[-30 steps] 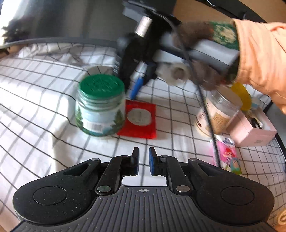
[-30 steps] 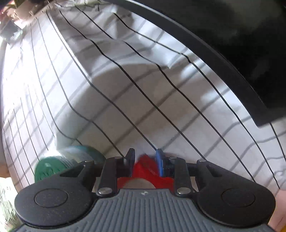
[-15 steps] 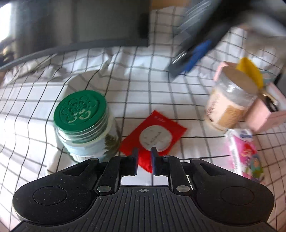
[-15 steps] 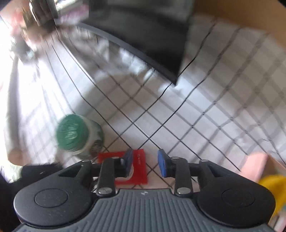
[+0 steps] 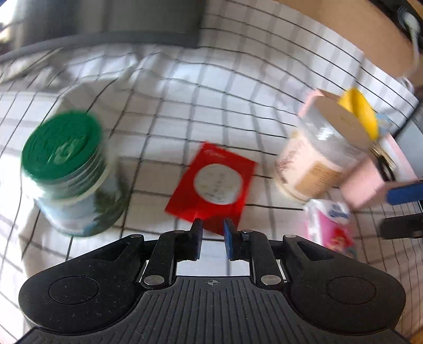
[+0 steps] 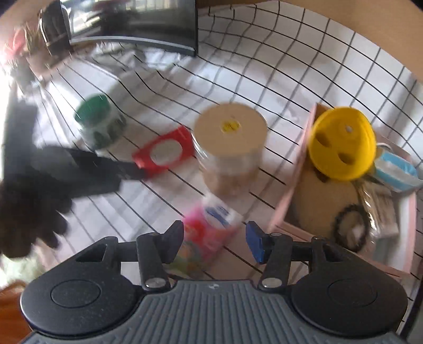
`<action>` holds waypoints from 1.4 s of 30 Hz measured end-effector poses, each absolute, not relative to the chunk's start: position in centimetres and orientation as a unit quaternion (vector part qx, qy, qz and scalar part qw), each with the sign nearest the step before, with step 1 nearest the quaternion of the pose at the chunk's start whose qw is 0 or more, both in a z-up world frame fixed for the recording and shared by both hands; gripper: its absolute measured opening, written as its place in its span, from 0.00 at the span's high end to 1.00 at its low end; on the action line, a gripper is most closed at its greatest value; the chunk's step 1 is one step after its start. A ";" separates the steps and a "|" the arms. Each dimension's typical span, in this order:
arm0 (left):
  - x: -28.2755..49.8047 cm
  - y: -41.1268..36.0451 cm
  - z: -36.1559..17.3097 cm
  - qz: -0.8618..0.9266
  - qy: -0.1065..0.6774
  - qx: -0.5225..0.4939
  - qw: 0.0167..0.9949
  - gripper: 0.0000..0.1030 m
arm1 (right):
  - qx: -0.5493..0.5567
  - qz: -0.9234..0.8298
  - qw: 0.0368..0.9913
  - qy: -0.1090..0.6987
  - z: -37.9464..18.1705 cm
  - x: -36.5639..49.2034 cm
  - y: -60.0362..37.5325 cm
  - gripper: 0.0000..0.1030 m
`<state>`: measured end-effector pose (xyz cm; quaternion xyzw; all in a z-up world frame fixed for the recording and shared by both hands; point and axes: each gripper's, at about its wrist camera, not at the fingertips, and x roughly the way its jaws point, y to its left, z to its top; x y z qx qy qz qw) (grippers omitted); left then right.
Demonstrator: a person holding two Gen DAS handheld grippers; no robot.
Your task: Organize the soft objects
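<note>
left tool (image 5: 212,229) opening, right tool (image 6: 214,238) opening

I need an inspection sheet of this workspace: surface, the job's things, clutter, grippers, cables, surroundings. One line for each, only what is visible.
Surface: white checked cloth, wrinkled, covers the table.
Job's things: red wipes pack lies flat; pink tissue pack lies beside the pink box.
Clutter: green-lid jar and beige-lid jar stand upright; yellow disc and blue-white packet are in the box.
Grippers: left gripper opening, nothing between its jaws, near the red pack's edge; right gripper opening, pads not touching the tissue pack.
Cables: nothing seen.
Surroundings: dark panel behind the cloth; the rest is blurred.
</note>
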<state>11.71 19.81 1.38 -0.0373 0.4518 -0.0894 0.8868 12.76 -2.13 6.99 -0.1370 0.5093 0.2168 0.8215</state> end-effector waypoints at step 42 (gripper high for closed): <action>18.6 16.6 -0.2 -0.132 0.490 0.087 0.857 0.15 | -0.081 0.211 0.800 0.556 1.1 12.9 -3.6 0.32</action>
